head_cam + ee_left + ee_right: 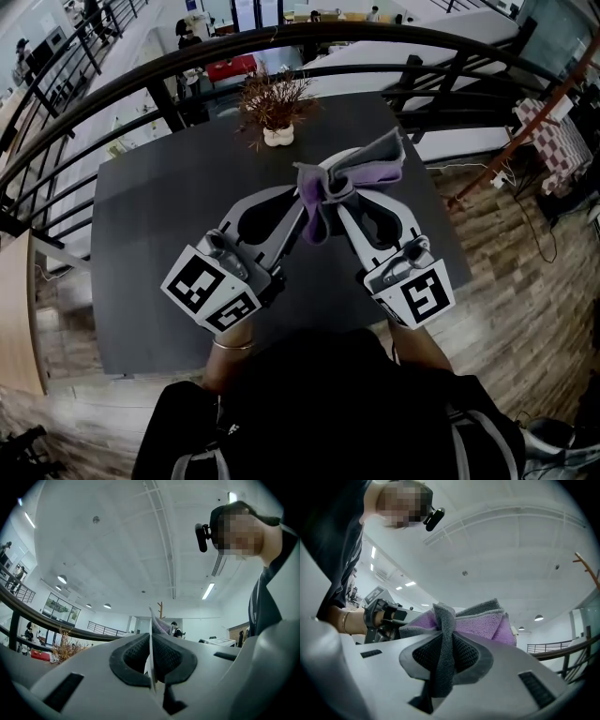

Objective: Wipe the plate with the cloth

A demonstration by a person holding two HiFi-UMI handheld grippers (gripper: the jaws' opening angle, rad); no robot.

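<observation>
you are gripping the plate by its rim in the tightly closed left gripper above the table's middle, the right gripper clamping the cloth over it; wiping seems under way, unfinished.

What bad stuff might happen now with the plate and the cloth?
The left gripper pinches the plate only by its thin rim above the table, so a hard wipe might lever it loose and drop it. The right gripper grips just a fold of the cloth, which might tug free.
</observation>
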